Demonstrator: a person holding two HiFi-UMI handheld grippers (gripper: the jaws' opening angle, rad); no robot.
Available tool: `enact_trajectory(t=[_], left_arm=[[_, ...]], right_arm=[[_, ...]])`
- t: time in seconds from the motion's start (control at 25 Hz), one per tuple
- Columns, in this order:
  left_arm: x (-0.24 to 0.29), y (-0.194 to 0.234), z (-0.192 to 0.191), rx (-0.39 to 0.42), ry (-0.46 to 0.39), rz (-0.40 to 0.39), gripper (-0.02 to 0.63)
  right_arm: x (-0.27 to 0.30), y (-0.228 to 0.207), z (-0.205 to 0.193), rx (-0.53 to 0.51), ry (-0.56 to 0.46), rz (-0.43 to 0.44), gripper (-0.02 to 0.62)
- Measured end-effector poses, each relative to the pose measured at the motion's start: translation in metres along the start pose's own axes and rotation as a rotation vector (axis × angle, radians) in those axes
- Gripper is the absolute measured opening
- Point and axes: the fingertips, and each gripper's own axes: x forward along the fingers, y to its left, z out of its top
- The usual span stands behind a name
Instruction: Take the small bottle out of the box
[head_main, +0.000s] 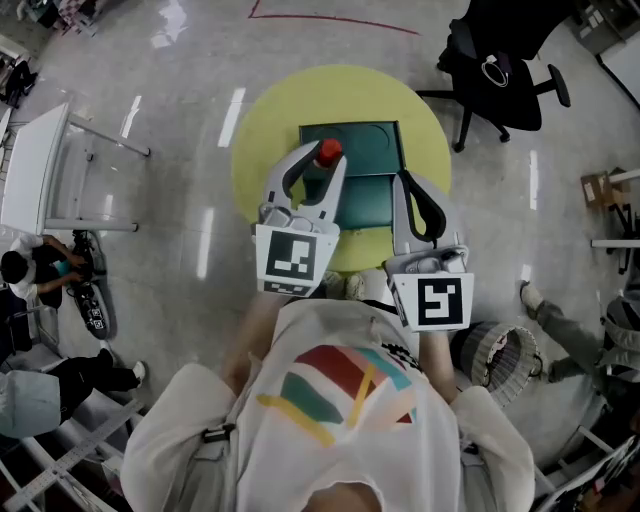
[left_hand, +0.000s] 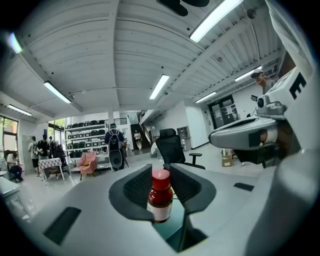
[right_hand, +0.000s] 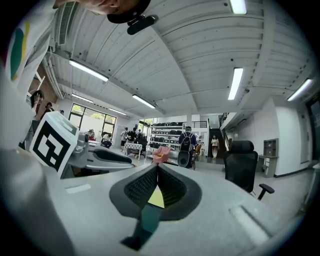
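Left gripper view | small bottle (left_hand: 160, 196) clamped in left tool (left_hand: 161, 170) | right tool (right_hand: 156, 167) closed, empty

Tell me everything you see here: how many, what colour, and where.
small bottle: 1, dark red with a red cap, between the left tongs' jaws, over the box
box: 1, dark green, on the table
table: 1, yellow, round, in front of the person
office chair: 1, black, on the floor beyond the table, right
basket: 1, pale woven, on the floor at the person's right
cardboard box: 1, brown, far right
bystanders: a few, at the room's edges
left tongs: 1, grey, shut on the small bottle
right tongs: 1, grey, shut, empty, beside the box
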Motion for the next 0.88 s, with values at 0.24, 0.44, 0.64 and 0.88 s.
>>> enact_trajectory(t=[0.24, 0.44, 0.64, 0.88], left_arm=[[-0.003, 0.0, 0.006, 0.004, -0.018, 0.011, 0.115], [-0.009, 0.007, 0.016, 0.022, -0.046, 0.044, 0.114], [-0.014, 0.009, 0.017, 0.02, -0.042, 0.061, 0.11], [-0.018, 0.007, 0.023, 0.034, -0.05, 0.059, 0.107]], right_arm=[[-0.003, -0.005, -0.009, 0.021, 0.016, 0.003, 0.003], [-0.001, -0.006, -0.011, 0.018, 0.032, -0.006, 0.003], [-0.004, -0.007, -0.013, 0.03, 0.04, -0.014, 0.003], [-0.008, -0.008, -0.012, 0.027, 0.027, -0.023, 0.003]])
